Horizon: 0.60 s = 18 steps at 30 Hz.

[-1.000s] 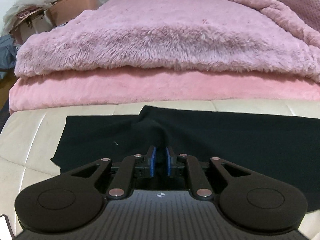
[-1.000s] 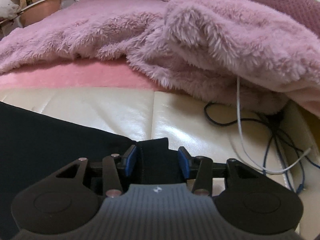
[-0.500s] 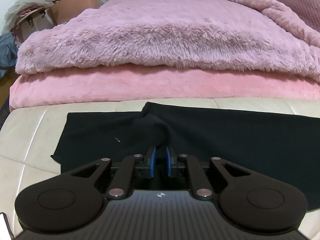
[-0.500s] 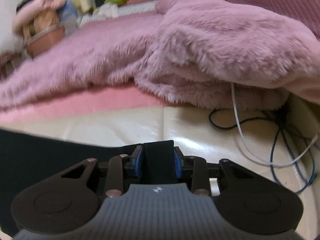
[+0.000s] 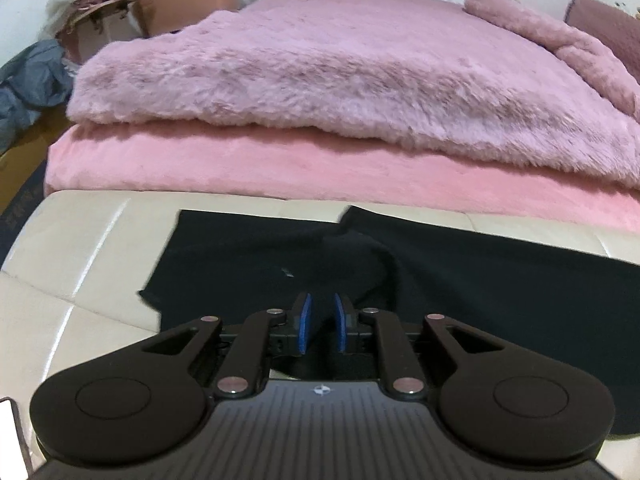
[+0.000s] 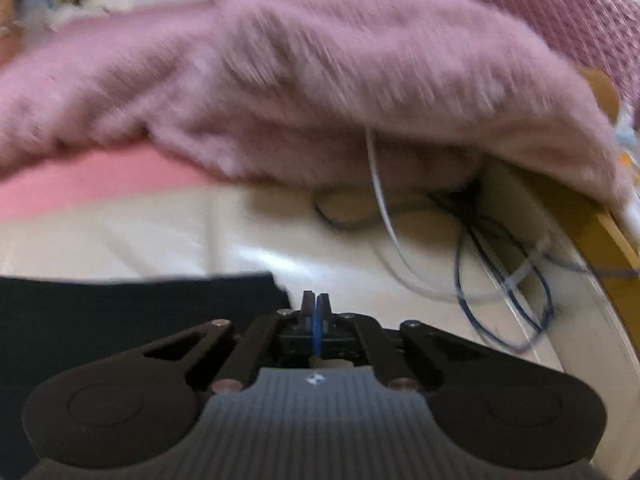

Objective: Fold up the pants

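Observation:
Black pants (image 5: 460,272) lie spread flat on a cream leather bench (image 5: 80,264), reaching off to the right. My left gripper (image 5: 320,308) sits over their near edge with its blue pads a small gap apart; dark cloth fills the gap, raised in a ridge. In the blurred right wrist view the pants (image 6: 132,312) lie at the lower left. My right gripper (image 6: 316,304) is fully shut, just right of the pants' corner, with no cloth visible between its pads.
A fluffy pink blanket (image 5: 340,76) lies on a pink bed (image 5: 280,172) behind the bench. Dark and white cables (image 6: 480,240) trail on the bench at the right, under the blanket's edge (image 6: 360,80). Boxes and clothes (image 5: 120,4) are piled at the far left.
My right gripper closed from wide open to fully shut, and the pants' corner that lay between its pads is now to its left. The left gripper has moved back a little, still pinching the ridge.

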Each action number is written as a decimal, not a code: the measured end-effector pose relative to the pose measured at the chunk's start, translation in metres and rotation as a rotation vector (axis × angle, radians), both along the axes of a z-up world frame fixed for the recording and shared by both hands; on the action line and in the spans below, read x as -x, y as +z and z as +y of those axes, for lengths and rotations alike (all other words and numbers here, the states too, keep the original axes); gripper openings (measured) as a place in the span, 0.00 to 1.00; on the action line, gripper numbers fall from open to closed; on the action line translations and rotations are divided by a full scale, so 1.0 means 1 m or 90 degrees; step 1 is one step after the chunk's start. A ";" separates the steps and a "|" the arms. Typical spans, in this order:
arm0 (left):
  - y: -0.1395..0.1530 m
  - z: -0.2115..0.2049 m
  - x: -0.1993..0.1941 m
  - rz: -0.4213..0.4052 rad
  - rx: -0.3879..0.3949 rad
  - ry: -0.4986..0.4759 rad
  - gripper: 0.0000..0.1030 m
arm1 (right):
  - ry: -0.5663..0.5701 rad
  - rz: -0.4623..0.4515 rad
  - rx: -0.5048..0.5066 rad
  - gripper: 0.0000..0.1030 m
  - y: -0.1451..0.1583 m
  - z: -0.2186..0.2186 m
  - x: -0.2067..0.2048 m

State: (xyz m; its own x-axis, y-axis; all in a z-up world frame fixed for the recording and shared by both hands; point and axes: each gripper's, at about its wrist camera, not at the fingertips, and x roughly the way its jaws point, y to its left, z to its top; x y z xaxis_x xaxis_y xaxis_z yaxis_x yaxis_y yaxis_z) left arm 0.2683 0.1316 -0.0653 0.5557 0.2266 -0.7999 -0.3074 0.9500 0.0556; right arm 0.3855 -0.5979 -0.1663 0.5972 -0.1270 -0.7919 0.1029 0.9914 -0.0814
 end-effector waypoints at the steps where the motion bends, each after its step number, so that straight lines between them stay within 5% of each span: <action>1: 0.001 0.006 0.002 -0.008 0.008 0.010 0.21 | -0.004 -0.008 -0.004 0.00 0.000 -0.001 0.002; 11: -0.005 0.080 0.031 -0.079 0.091 0.133 0.43 | 0.074 -0.086 -0.001 0.01 0.048 0.042 0.040; 18: -0.025 0.121 0.042 -0.082 0.116 0.182 0.45 | 0.114 -0.067 -0.075 0.03 0.030 0.117 0.060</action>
